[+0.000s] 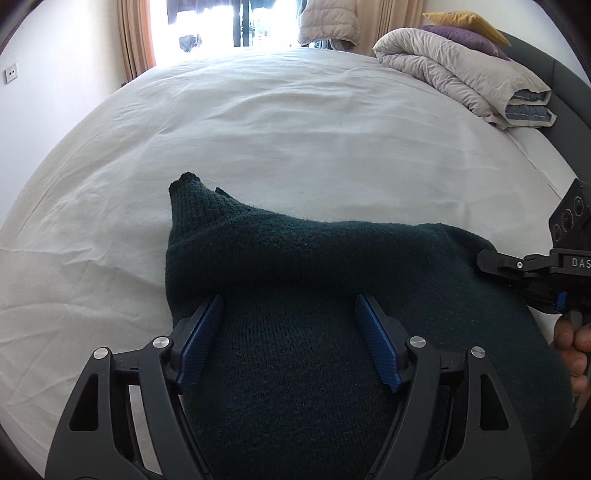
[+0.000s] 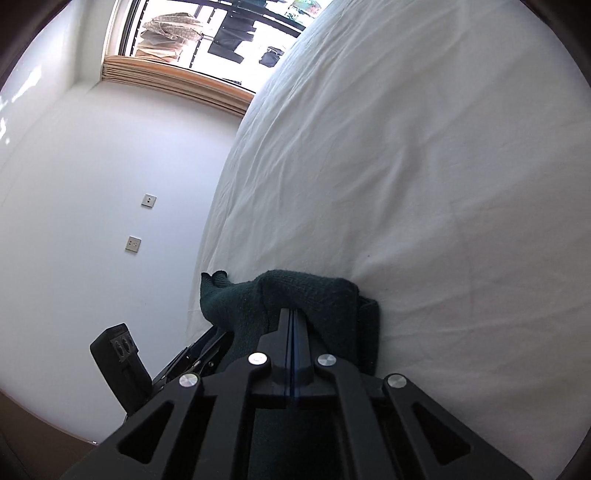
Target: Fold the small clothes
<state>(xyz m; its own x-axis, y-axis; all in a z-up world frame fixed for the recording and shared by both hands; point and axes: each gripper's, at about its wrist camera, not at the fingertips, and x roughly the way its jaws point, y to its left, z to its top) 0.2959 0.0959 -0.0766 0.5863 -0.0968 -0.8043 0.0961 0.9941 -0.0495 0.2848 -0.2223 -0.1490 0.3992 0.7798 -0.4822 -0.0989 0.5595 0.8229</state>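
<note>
A dark green knitted garment [image 1: 332, 295] is lying on the near part of a big bed covered with a white sheet [image 1: 258, 129]. It is bunched up, and one thin end is sticking up and pointing away on the left. The left gripper [image 1: 290, 332] is hovering over the near side of the garment with its jaws standing wide apart, and its blue pads [image 1: 201, 343] are sitting on the knit without squeezing any of it. The right gripper [image 2: 294, 325] is reaching in from the right side, and a hand [image 1: 574, 347] is holding its handle. Its jaws are pressed tight together, and in the right wrist view a fold of the green knit is humping up just past their tips; I cannot tell if any of it is pinched between them. Far off on the right of the bed, a folded grey duvet [image 1: 454, 74] is resting with a purple pillow [image 1: 465, 38] and a yellow pillow [image 1: 465, 20] behind it. At the far end of the room, a bright window [image 1: 221, 22] is letting light in, with a tan curtain [image 1: 135, 37] hanging at its left side. A white wall [image 2: 92, 184] is standing to the left of the bed.
</note>
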